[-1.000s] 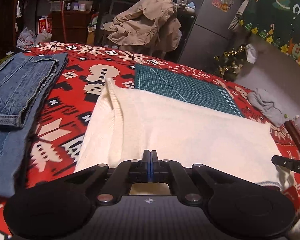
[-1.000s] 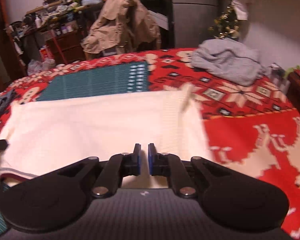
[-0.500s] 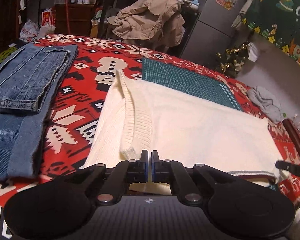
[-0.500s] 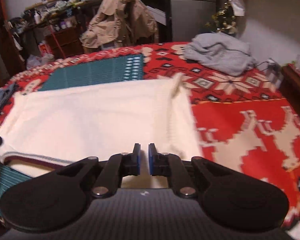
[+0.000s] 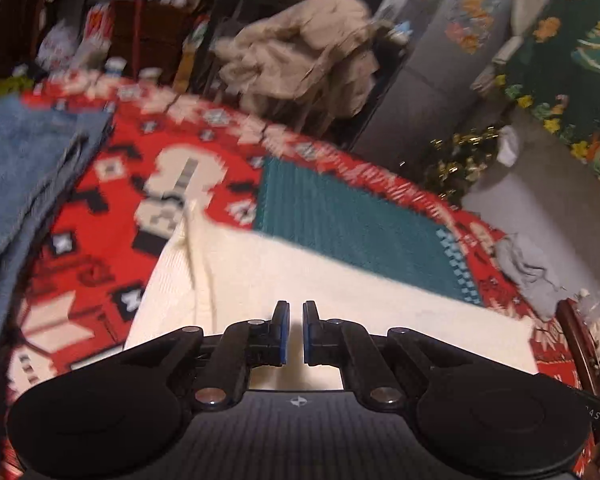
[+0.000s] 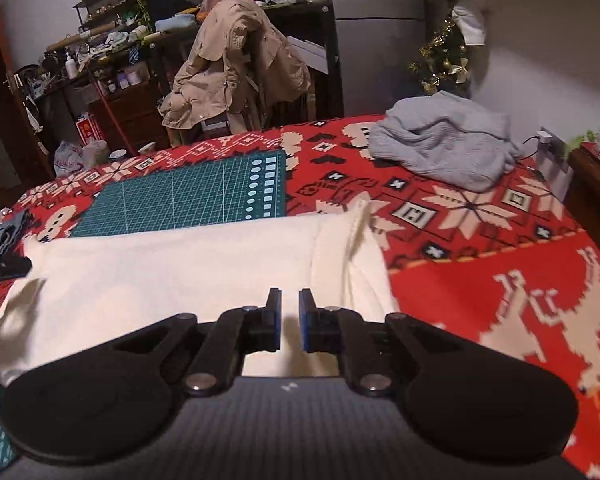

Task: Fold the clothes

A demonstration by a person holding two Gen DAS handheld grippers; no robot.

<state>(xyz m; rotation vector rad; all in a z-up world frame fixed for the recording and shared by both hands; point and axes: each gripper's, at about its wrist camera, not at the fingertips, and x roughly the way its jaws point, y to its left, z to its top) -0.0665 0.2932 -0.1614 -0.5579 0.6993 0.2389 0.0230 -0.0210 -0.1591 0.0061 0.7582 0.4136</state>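
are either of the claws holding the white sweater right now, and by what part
Neither. The left claw and right claw are both open with a bare gap between the pads, above the near edge of the white sweater, which lies flat.

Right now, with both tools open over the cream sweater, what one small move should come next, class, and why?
Probably bring the right tool to the sweater's ribbed right edge and close on it. Both tools, the left tool too, stand open and hold nothing, and the cream sweater lies flat in a wide band, so it likely needs another fold inward.
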